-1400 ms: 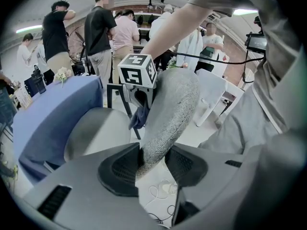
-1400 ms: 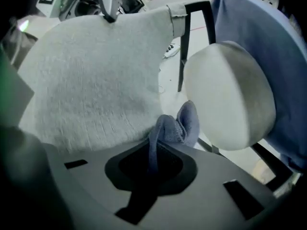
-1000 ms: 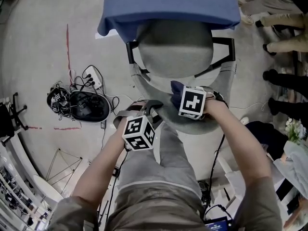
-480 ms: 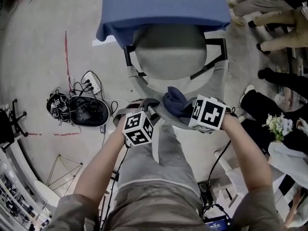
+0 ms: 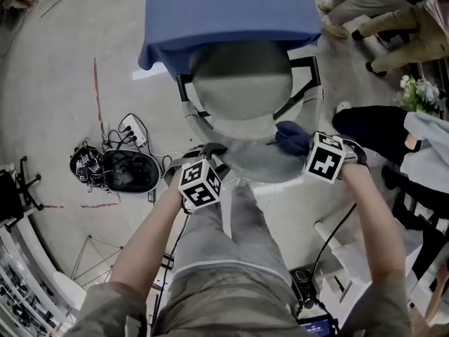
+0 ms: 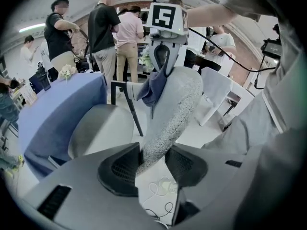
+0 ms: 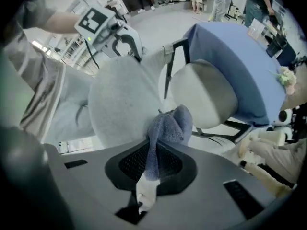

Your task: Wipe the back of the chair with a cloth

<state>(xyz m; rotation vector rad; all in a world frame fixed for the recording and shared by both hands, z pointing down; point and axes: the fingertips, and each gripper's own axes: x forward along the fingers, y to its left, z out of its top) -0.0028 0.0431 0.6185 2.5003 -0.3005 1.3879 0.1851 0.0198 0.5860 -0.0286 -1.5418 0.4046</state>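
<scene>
Straight below me, at the near side of the scene, the grey chair back (image 5: 261, 161) curves from left to right. Its seat (image 5: 242, 76) lies beyond it, with the far edge tucked under the blue-draped tabletop (image 5: 231, 9).

My left claw (image 6: 152, 163) is clamped on the left end of the chair back. The left gripper view shows the padded top edge running between the two jaws, with both dark pads pressed against it.

My right claw (image 7: 152, 166) is at the right end of the same edge, near the black armrest (image 5: 303, 84). It is closed on the dark blue cloth (image 7: 169, 124). One fold is pinched between the pads, and a pale strip of the cloth hangs back toward the camera. The bunched rest bulges out past the jaw tips. In the head view this bunch lies on the right end of the chair back, on the seat side. From the left gripper view, the cloth drapes over the top edge under the right claw, touching the fabric.

On the floor (image 5: 56, 62) to the left lie a white power strip (image 5: 133, 123) and a dark tangle of cables (image 5: 116, 163), well apart from the chair. A red line (image 5: 97, 76) runs along the floor beside them. People's legs (image 5: 393, 20) show at the far right.
</scene>
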